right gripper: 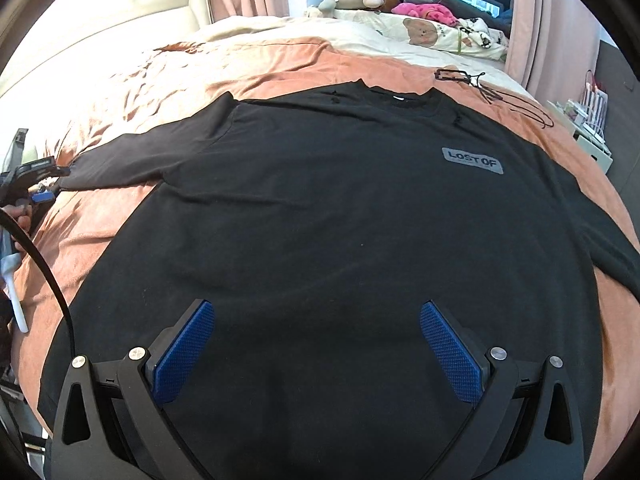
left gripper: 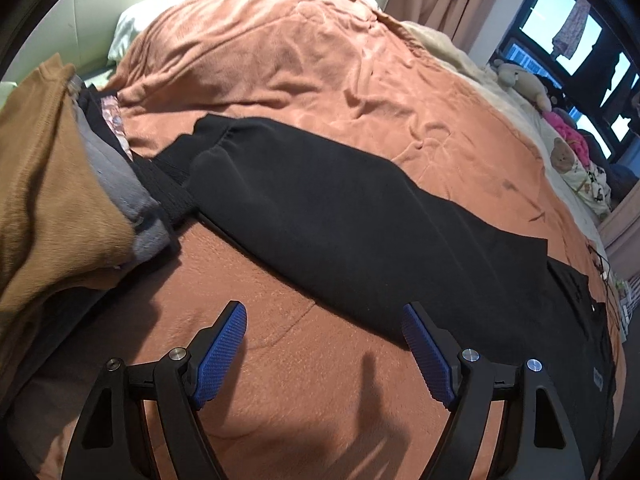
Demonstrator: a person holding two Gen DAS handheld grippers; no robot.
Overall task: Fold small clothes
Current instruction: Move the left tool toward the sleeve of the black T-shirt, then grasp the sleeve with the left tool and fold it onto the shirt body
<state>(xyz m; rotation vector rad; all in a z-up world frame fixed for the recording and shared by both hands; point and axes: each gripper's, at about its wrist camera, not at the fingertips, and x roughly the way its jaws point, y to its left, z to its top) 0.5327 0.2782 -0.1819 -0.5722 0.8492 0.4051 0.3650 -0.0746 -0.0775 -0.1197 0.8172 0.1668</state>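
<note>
A black long-sleeved shirt (right gripper: 320, 208) with a grey "LOST OF" patch (right gripper: 472, 160) lies spread flat, front up, on the orange blanket. Its left sleeve (left gripper: 328, 208) runs out toward a pile of clothes. My left gripper (left gripper: 324, 320) is open and empty, hovering just short of that sleeve's near edge. My right gripper (right gripper: 316, 316) is open and empty above the shirt's lower body. The left gripper also shows in the right wrist view (right gripper: 40, 192), beside the sleeve cuff.
A pile of brown, grey and black clothes (left gripper: 60, 184) sits at the left. The orange blanket (left gripper: 300, 72) covers the bed. Stuffed toys (right gripper: 420, 12) and a bear-print pillow lie by the window. A black cord (right gripper: 492, 92) lies past the collar.
</note>
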